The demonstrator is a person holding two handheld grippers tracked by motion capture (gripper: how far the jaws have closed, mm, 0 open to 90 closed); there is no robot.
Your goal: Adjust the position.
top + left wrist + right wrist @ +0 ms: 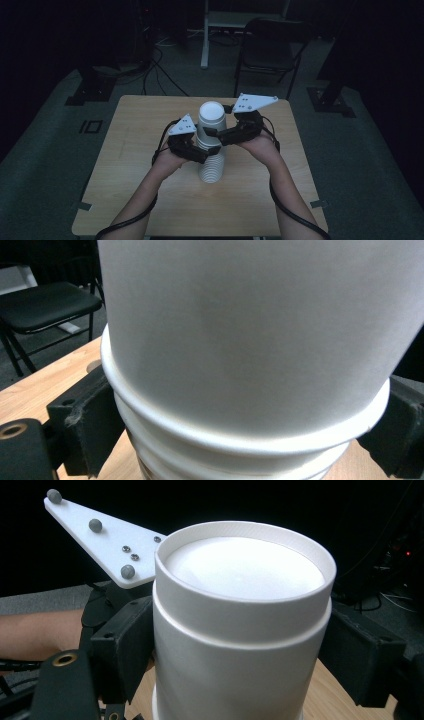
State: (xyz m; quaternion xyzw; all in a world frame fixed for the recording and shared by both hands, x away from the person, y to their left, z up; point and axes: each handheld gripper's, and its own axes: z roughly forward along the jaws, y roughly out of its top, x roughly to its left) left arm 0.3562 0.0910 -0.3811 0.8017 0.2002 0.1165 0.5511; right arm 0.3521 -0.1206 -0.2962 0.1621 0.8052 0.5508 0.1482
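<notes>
White paper cups stand nested upside down, both the left hand-held gripper and right hand-held gripper clamping the stack.

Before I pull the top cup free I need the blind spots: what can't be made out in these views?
- How many cups are in the stack: high view, ribs too small and dim to count.
- Left gripper contact: its own view is blocked by the top cup, and the rims below run off the bottom edge.
- Right gripper jaw tips: in its view they pass behind the cup.
</notes>
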